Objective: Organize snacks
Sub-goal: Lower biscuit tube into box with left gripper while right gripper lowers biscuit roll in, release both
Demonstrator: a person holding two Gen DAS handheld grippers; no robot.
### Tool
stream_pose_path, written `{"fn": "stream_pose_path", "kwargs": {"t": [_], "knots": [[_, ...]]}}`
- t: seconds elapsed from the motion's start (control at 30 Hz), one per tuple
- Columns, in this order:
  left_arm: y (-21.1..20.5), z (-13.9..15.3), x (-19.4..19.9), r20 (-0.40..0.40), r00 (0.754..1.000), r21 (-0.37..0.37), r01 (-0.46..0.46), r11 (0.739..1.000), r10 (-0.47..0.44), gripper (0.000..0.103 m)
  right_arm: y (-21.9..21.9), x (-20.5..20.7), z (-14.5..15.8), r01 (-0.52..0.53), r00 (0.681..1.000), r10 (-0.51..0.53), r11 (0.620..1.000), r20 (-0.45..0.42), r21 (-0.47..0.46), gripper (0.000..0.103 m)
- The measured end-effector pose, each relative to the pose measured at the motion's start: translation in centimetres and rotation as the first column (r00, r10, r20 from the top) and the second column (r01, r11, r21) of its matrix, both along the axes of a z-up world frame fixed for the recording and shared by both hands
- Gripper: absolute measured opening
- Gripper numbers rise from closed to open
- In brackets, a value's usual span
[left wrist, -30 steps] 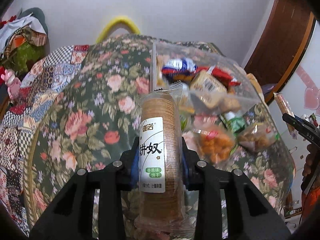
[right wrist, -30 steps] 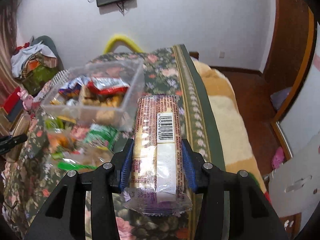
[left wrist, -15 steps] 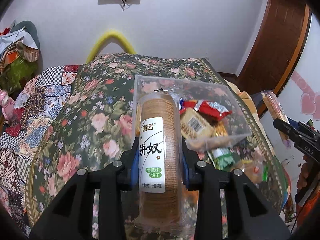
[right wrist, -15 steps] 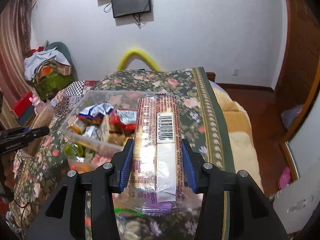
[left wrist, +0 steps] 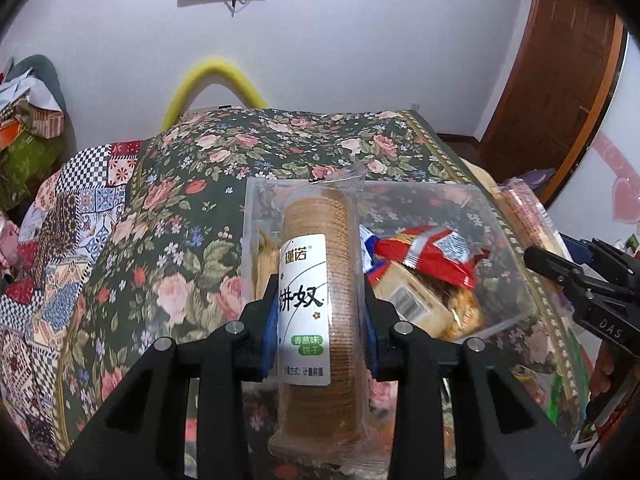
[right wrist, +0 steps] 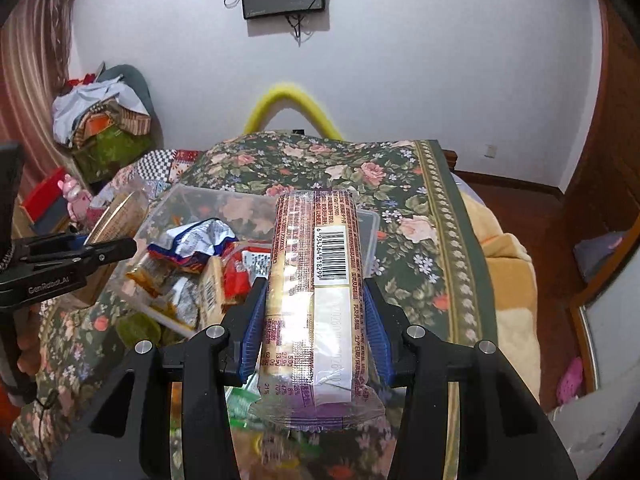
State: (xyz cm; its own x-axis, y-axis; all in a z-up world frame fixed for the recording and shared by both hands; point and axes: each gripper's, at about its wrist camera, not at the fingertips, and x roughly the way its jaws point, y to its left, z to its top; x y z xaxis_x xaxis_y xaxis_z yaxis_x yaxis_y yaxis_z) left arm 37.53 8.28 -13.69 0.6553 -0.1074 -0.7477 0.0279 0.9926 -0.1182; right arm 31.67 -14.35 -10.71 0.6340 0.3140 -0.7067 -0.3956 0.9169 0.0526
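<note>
Two claws each clamp a snack above a bed covered with a dark green floral blanket [left wrist: 192, 208]. The left claw [left wrist: 320, 320] grips a clear-wrapped roll of round brown biscuits with a white label [left wrist: 316, 280], and the right claw [right wrist: 316, 320] grips a long purple-printed biscuit pack with a barcode [right wrist: 316, 280]. Both packs hang over a clear plastic bin [left wrist: 516, 280] on the blanket, which holds a red foil packet [left wrist: 432, 252] among other snacks.
</note>
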Motion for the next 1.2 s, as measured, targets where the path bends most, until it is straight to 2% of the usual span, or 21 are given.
{"fn": "stream_pose_path", "kwargs": {"t": [0.33, 0.43, 0.57, 0.77, 0.87, 0.93, 1.07, 1.13, 1.2], "knots": [[0.1, -1.9, 4.1, -0.059, 0.998, 0.002, -0.001, 1.000, 0.001, 0.034, 0.9, 3.5, -2.1, -0.008, 0.994, 0.011, 0.999, -0.111, 0.032, 0.042], [0.1, -2.3, 4.6, -0.059, 0.998, -0.007, -0.008, 1.000, 0.007, 0.034, 1.5, 4.0, -2.7, -0.014, 0.993, 0.014, 1.000, -0.114, -0.002, 0.042], [0.0, -2.6, 5.1, -0.046, 0.998, 0.034, -0.029, 0.999, 0.031, 0.035, 1.9, 4.4, -3.5, -0.023, 0.992, 0.020, 0.999, -0.128, -0.023, 0.042], [0.5, -2.7, 5.1, -0.045, 0.997, 0.041, -0.056, 0.998, 0.057, 0.036, 1.8, 4.4, -3.4, -0.039, 0.990, 0.034, 0.999, -0.136, -0.035, 0.043], [0.6, -2.5, 4.5, -0.044, 0.997, 0.055, -0.061, 0.997, 0.064, 0.039, 1.9, 4.1, -3.1, -0.057, 0.990, 0.048, 0.996, -0.129, -0.063, 0.049], [0.7, -2.1, 3.8, -0.038, 0.997, 0.054, -0.067, 0.996, 0.069, 0.041, 1.9, 3.5, -2.6, -0.053, 0.994, 0.044, 0.996, -0.103, -0.079, 0.059], [0.7, -1.1, 2.3, -0.030, 0.998, 0.041, -0.060, 0.997, 0.061, 0.047, 1.7, 2.2, -1.3, -0.058, 0.996, 0.053, 0.995, -0.069, -0.083, 0.064], [0.4, -0.4, 1.3, -0.013, 0.998, 0.057, -0.056, 0.997, 0.057, 0.051, 1.4, 1.4, -0.5, -0.060, 0.997, 0.056, 0.996, -0.053, -0.070, 0.069], [0.0, 0.4, 0.1, 0.009, 0.999, 0.079, -0.047, 0.996, 0.047, 0.054, 1.2, 0.6, 0.3, -0.062, 0.997, 0.060, 0.996, -0.039, -0.062, 0.069]]}}
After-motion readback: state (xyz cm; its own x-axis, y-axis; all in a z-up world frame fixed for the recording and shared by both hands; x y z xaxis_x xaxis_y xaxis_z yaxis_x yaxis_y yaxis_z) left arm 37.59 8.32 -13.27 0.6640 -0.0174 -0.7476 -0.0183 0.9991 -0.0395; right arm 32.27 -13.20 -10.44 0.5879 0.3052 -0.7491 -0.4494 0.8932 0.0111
